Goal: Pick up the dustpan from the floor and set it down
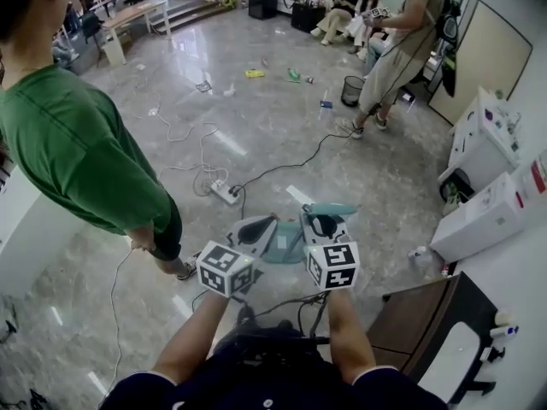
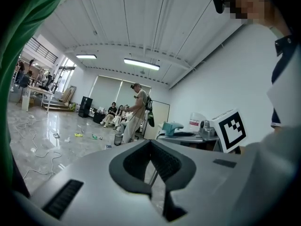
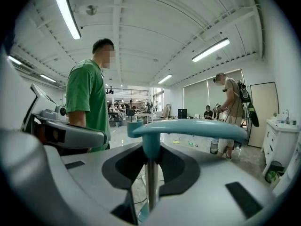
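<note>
My right gripper is shut on the thin metal stem of the teal dustpan. The stem stands upright between the pads. The dustpan's teal handle crosses just above the jaws. The pan hangs off the floor, between the two grippers. My left gripper is raised beside it on the left. Its tips meet and nothing is held between them. In the left gripper view the dustpan's handle and the right gripper's marker cube show to the right.
A person in a green shirt stands close on my left. A power strip and cables lie on the floor ahead. White boxes and a brown desk are to the right. Farther off are a standing person, a bin and litter.
</note>
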The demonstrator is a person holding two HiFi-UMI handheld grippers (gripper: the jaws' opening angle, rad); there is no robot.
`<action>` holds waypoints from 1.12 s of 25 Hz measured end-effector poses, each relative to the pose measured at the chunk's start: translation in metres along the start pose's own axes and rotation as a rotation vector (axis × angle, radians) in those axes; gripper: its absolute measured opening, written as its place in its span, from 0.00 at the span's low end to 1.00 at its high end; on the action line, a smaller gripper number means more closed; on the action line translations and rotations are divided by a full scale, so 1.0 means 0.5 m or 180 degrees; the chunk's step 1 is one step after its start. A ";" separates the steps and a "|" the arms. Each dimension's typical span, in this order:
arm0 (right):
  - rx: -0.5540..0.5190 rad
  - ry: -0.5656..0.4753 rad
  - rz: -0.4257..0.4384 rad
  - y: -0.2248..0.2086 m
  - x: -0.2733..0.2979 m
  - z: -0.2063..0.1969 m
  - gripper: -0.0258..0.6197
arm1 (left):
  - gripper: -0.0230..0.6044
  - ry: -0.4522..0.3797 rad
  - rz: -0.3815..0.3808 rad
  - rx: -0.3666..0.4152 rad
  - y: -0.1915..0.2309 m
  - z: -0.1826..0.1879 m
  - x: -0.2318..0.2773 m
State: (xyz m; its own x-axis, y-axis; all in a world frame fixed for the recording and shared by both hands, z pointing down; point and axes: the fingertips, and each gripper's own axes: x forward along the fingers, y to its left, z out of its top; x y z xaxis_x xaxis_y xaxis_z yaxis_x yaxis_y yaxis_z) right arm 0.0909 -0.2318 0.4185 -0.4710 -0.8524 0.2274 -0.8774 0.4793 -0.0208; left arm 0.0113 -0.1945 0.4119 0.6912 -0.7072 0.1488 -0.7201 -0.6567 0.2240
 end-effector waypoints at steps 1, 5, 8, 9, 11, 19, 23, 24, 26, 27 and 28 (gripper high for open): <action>0.0006 -0.0013 0.0006 0.000 0.000 0.004 0.18 | 0.06 -0.0007 -0.0002 0.0006 0.000 0.004 0.001; 0.0010 -0.0038 0.0054 0.004 0.001 0.009 0.18 | 0.06 0.0007 0.0006 0.0078 -0.004 0.007 0.005; 0.0008 -0.0029 0.0079 0.007 0.004 0.008 0.18 | 0.06 0.0017 -0.0012 0.0086 -0.003 0.004 0.010; 0.0008 -0.0020 0.0083 0.008 0.006 0.007 0.18 | 0.06 0.0007 -0.0017 0.0050 -0.001 0.005 0.010; 0.0013 0.0001 0.0084 0.008 0.007 0.001 0.18 | 0.06 0.0004 -0.0010 0.0022 0.001 0.003 0.011; 0.0022 0.0156 0.0053 -0.007 0.013 -0.038 0.18 | 0.06 0.0061 0.0019 0.0081 0.012 -0.024 0.022; 0.0037 0.0288 0.0020 -0.019 0.031 -0.082 0.18 | 0.06 0.0142 0.0061 0.0081 0.032 -0.055 0.028; 0.0040 0.0320 0.0012 -0.022 0.038 -0.096 0.18 | 0.06 0.0157 0.0079 0.0086 0.038 -0.063 0.031; 0.0045 0.0381 -0.0007 -0.032 0.053 -0.126 0.18 | 0.06 0.0179 0.0102 0.0096 0.051 -0.083 0.037; 0.0047 0.0407 -0.0018 -0.038 0.062 -0.140 0.18 | 0.06 0.0204 0.0102 0.0096 0.058 -0.099 0.042; 0.0049 0.0426 -0.0027 -0.045 0.072 -0.154 0.18 | 0.06 0.0241 0.0100 0.0094 0.065 -0.116 0.046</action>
State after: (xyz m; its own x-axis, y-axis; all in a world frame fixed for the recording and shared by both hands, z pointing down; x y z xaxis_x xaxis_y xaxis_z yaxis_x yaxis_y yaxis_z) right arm 0.1007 -0.2570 0.5020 -0.4479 -0.8204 0.3554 -0.8832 0.4679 -0.0331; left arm 0.0073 -0.2171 0.4787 0.6700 -0.7065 0.2279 -0.7423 -0.6427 0.1896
